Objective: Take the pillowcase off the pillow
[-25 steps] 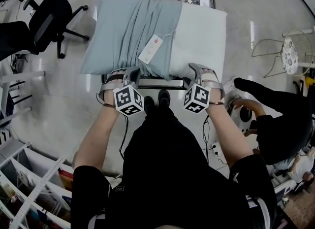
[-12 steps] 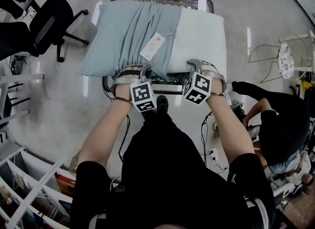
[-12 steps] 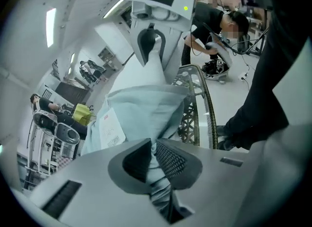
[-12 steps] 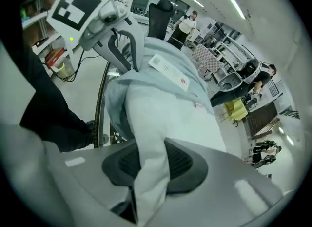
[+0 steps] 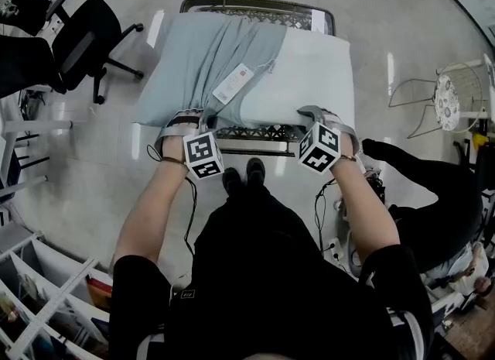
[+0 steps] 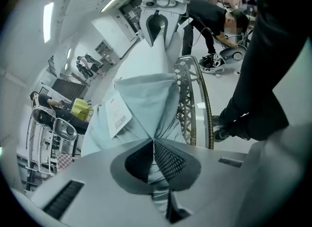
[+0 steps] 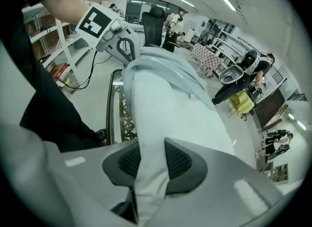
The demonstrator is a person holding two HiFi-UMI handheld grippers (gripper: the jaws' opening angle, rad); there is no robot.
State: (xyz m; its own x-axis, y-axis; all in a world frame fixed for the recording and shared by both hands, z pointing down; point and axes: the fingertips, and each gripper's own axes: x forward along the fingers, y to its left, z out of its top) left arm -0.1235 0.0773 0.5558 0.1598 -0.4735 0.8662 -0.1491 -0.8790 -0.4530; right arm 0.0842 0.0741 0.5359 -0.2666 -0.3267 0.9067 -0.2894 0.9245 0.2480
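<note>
A white pillow (image 5: pixel 313 72) lies across a metal mesh stand (image 5: pixel 255 130). A pale blue pillowcase (image 5: pixel 205 64), bunched in folds, covers its left half, and a white label (image 5: pixel 233 84) lies on it. My left gripper (image 5: pixel 206 120) is at the near edge. In the left gripper view it (image 6: pixel 153 143) has just closed again and is shut on pillowcase (image 6: pixel 146 109) fabric. My right gripper (image 5: pixel 306 115) is at the pillow's bare near edge. Its jaws (image 7: pixel 151 157) have just been closing and now pinch the white pillow (image 7: pixel 165 109).
A black office chair (image 5: pixel 85 33) stands at the far left. A person in black (image 5: pixel 441 196) crouches at the right beside a wire chair (image 5: pixel 445 91). White shelving (image 5: pixel 39 289) fills the lower left. My shoes (image 5: pixel 244 174) touch the stand's near rail.
My left gripper slid right along the near edge, then came back left and pinched the pillowcase again. My right gripper rose slightly at the pillow's edge. The person at the right shifted.
</note>
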